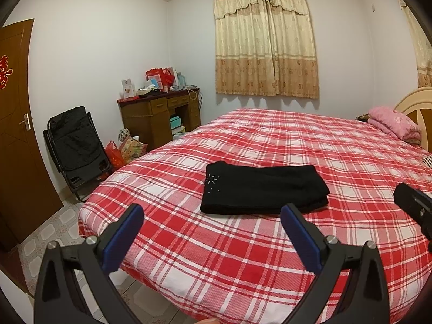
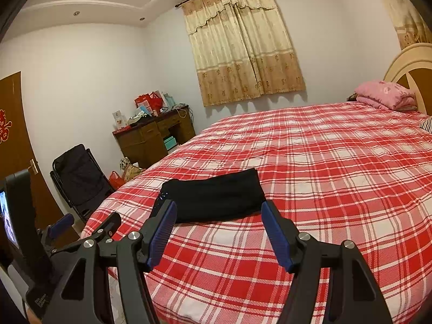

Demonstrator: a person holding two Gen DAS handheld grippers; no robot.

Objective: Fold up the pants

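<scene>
The folding looks finished or nearly so: the black pants lie mid-frame as a compact, layered rectangle on the red plaid bedspread, soft knit with small rhinestones at their left end. At lower left the left gripper hangs spread wide and empty; the right gripper is likewise wide, short of the cloth. Any next move would be a last tidy or pulling away.

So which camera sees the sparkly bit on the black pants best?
The left wrist view: the sparkly bit on the folded black pants shows whole. In the right wrist view, the right tool partly hides it, leaving a few dots.
</scene>
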